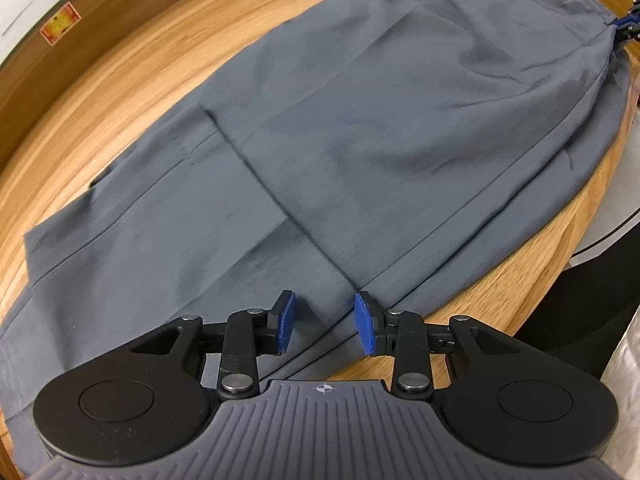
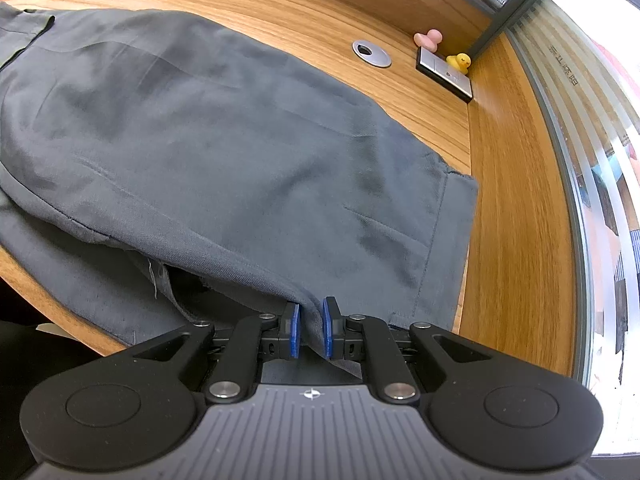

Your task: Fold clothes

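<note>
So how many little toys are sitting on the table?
2, both at the table's far corner: a yellow duck on the grey plate, and a pink toy just behind it. The trousers could hide more.

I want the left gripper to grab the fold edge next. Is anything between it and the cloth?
Nothing visible. The left gripper is open directly over the grey trousers, whose fold edge runs right up between its fingers.

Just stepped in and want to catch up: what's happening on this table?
A person with a handheld gripper in each hand is folding grey trousers spread across a wooden table. The right gripper pinches a fold of cloth at the near edge. The left gripper is open above the fabric, holding nothing. One layer is already folded over another. A yellow toy duck sits in the far corner.
</note>
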`<state>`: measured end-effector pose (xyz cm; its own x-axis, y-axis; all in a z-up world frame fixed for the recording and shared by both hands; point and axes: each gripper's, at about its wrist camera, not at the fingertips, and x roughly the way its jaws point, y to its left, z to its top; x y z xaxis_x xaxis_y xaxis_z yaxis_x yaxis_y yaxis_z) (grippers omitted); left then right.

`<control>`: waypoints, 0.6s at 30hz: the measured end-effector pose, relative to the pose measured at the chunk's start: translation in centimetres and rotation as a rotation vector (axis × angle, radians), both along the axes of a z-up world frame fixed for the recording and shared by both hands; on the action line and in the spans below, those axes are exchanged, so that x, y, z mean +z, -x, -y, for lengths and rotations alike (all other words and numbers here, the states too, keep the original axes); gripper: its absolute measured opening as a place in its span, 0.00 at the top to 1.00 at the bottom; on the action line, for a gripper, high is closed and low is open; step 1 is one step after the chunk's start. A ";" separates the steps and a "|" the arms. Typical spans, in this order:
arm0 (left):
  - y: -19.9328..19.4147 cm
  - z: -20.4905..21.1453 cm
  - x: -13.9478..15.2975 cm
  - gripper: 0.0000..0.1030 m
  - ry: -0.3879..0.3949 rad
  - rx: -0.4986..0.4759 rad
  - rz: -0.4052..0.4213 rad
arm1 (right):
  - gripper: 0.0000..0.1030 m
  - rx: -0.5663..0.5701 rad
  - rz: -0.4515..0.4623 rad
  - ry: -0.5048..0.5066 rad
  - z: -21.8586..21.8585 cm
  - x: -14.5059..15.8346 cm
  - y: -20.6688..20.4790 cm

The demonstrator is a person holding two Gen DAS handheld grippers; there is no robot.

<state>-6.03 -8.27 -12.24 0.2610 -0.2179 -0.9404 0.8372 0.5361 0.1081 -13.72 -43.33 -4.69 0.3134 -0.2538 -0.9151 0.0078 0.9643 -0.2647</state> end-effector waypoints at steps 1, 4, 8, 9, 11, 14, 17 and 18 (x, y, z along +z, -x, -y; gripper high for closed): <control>0.0 0.0 0.0 0.60 -0.003 -0.001 0.005 | 0.89 0.002 -0.001 0.001 0.0 0.0 0.0; 0.1 -0.1 -0.1 0.56 -0.011 -0.002 0.019 | 0.89 -0.001 -0.002 -0.001 0.0 0.0 0.0; -0.2 -1.2 0.0 0.56 -0.017 0.030 0.022 | 0.89 -0.003 -0.004 -0.002 -0.1 -0.2 0.0; -0.2 -1.4 0.0 0.56 -0.021 0.035 0.027 | 0.89 -0.003 -0.005 -0.002 -0.1 -0.3 0.0; -0.5 -2.3 0.0 0.56 -0.032 0.057 0.044 | 0.89 -0.003 -0.005 -0.002 -0.1 -0.4 -0.1; -1.0 -3.1 0.0 0.60 -0.039 0.084 0.061 | 0.88 -0.003 -0.006 -0.002 -0.2 -0.5 -0.1; -1.7 -3.8 0.2 0.95 -0.041 0.140 0.090 | 0.88 -0.003 -0.007 -0.001 -0.3 -0.7 -0.1; -1.9 -4.1 0.4 0.96 -0.044 0.166 0.106 | 0.89 -0.004 -0.007 -0.001 -0.3 -0.8 -0.1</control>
<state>-4.12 -4.18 -11.87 0.3876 -0.1229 -0.9136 0.7202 0.6590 0.2168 -13.59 -43.04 -5.47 0.3056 -0.2536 -0.9178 0.0092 0.9646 -0.2635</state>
